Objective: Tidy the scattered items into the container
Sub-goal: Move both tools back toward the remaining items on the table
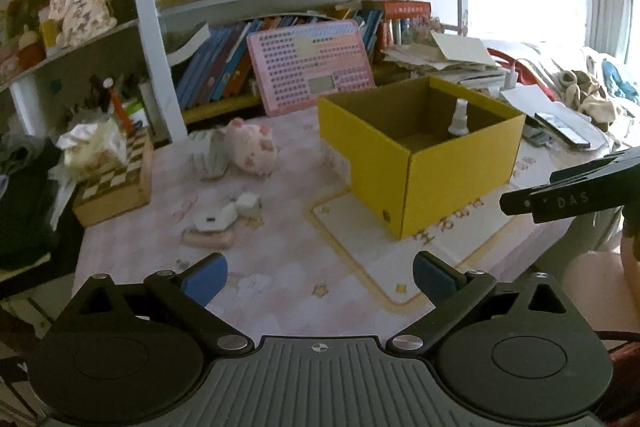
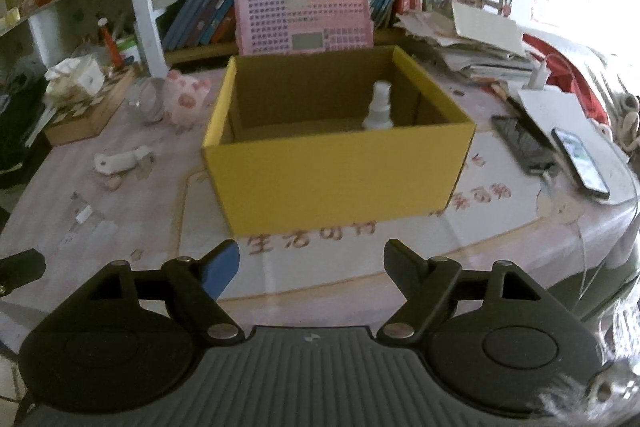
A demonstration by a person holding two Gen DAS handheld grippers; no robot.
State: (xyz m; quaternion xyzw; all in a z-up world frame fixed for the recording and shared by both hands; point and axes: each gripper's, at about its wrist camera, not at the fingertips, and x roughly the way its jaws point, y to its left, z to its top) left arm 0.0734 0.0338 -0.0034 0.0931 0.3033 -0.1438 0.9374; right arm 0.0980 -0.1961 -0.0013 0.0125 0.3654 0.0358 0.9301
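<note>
On the pink patterned tablecloth [image 2: 120,227] stands the container, an open yellow cardboard box [image 2: 340,179], set over the pale mat [image 2: 320,259] with red characters near the table's middle. Inside it one item is already stowed: a small white spray bottle [image 2: 378,107] standing upright toward the box's back right part, its nozzle below the rim. That much of the tidying looks done.

Left of the box, several things lie out on the cloth and, by my reading, are what remains. Largest is the pink spotted pig toy [image 1: 252,147], near the back of the table, with a crumpled, clear-looking packet [image 1: 210,157] touching its left side; what the packet holds I cannot tell. Nearer the front is a small heap: a white figure-like object [image 1: 228,213] lying on its side, just beside a pink eraser-like bar [image 1: 208,238]. The right wrist view also shows tiny scraps on the cloth [image 2: 84,215], too small to name.

Both tools are empty. The left gripper [image 1: 320,277] hangs over the cloth with its blue pads spread wide, nothing between them, aimed between the heap and the box. The right gripper [image 2: 312,267] faces the box's front wall, jaws likewise spread and holding nothing.

My judgement: early going, one item in and at least three or four to fetch, the small heap lying closest to the left tool.
</note>
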